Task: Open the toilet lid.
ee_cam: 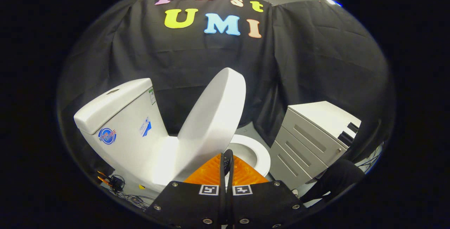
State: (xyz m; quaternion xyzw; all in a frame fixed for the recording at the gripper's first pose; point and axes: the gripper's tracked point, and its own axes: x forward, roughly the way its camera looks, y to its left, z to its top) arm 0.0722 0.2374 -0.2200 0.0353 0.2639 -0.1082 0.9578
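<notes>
**Plainly: toilet lid stands raised, hand-held gripper fingers together**

Here the hand-held gripper (227, 158) points forward with its two fingers brought close together, only a thin slit between them, and nothing is held between the tips. The fingertips sit just in front of the lower edge of the toilet lid (214, 116); whether they touch it cannot be told from this angle.

The toilet lid is lifted well up from the bowl and stands tilted, its smooth outer face turned toward the camera, its top edge rising above the height of the cistern (119, 120). The lid does not rest against the cistern: a wedge of dark cloth wall shows between the two. The cistern stands beside the lid, white, with stickers on its side and a flat cover on top.

Beyond the fingertips and to the other side of the lid, the white seat ring (258, 153) lies flat over the bowl, its opening partly hidden by the lid and the fingers.

Further out past the seat stands a pale drawer cabinet (309, 141) with three drawer fronts, set against the black cloth wall. Near the foot of the toilet, below the cistern, a tangle of dark cables (117, 183) lies on the floor.
</notes>
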